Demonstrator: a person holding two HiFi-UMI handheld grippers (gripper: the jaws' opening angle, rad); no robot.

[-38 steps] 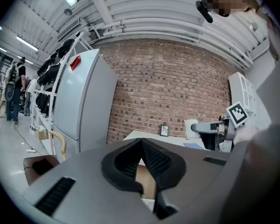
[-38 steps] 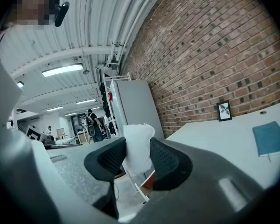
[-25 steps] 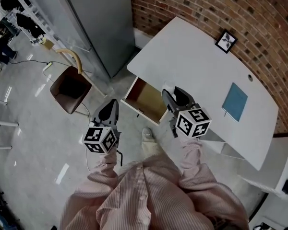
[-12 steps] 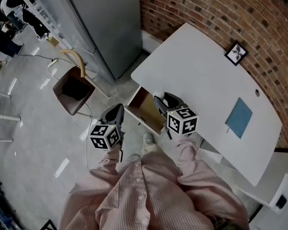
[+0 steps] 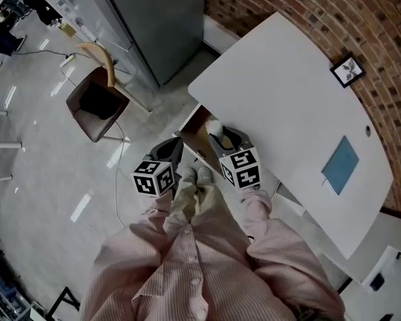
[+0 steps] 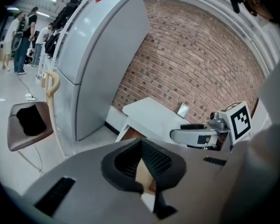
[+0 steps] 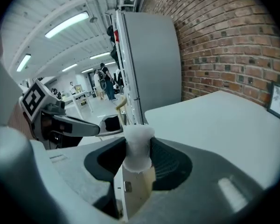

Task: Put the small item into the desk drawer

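Note:
The small item (image 7: 137, 146) is a white, soft-looking lump, with my right gripper (image 5: 217, 134) shut on it. In the head view the item (image 5: 214, 126) hangs over the near right part of the open wooden drawer (image 5: 196, 130) under the white desk (image 5: 287, 105). In the right gripper view the drawer's pale edge (image 7: 133, 190) lies just below the item. My left gripper (image 5: 168, 151) sits beside the drawer's front, to the left of the right gripper. Its jaws (image 6: 141, 146) meet at the tips with nothing between them.
A blue notebook (image 5: 340, 165) and a small framed picture (image 5: 348, 70) lie on the desk by the brick wall. A tall grey cabinet (image 5: 160, 25) stands left of the desk, a brown chair (image 5: 97, 103) in front of it. The person's feet (image 5: 194, 179) are under the drawer.
Both grippers have moved in towards the drawer. The right one has carried the white item from the desk's edge to above the open drawer. The left one has come up to the drawer front.

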